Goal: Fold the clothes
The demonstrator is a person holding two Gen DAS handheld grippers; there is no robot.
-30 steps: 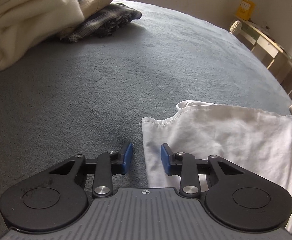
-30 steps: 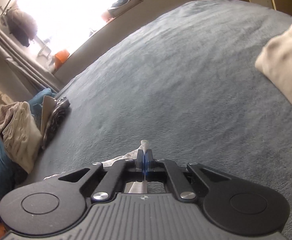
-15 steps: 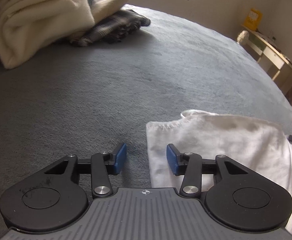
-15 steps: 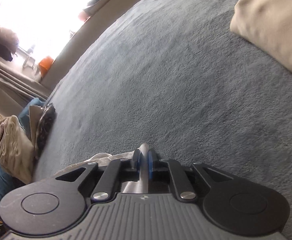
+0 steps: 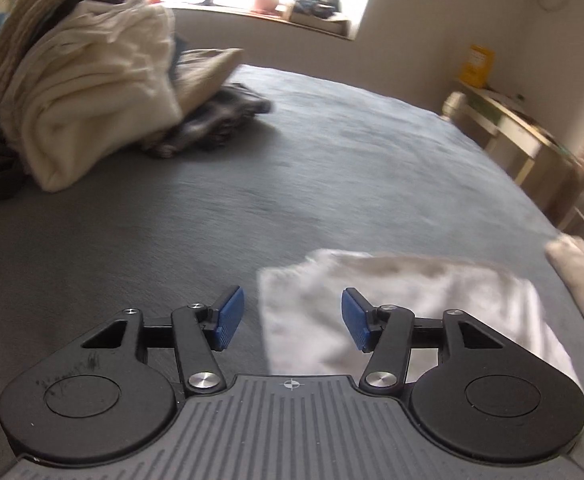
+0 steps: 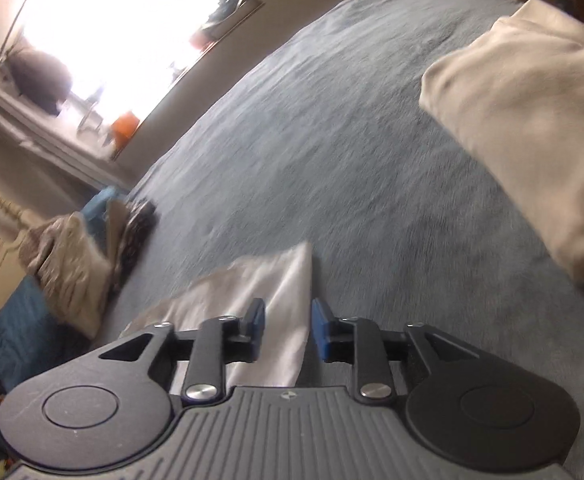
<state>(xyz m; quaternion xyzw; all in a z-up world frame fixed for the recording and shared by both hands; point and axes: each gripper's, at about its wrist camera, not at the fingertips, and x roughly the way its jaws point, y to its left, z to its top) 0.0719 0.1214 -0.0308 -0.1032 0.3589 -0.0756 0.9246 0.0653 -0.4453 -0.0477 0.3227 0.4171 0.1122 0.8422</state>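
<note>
White garment (image 5: 403, 312), folded flat on the grey bed (image 5: 292, 184), at twelve o'clock of both grippers. Fingers (image 5: 228, 316) of each were opening, released. Best withdrawn straight, no snagging.

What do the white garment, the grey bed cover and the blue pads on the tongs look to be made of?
White garment: thin woven cloth, likely cotton; matte, lying flat with soft creases. Grey bed cover: plush fleece or velour by its look; a short brushed nap shows streaks. Blue pads: probably rubber or soft plastic; smooth, dull finish, though blur leaves that open.
</note>
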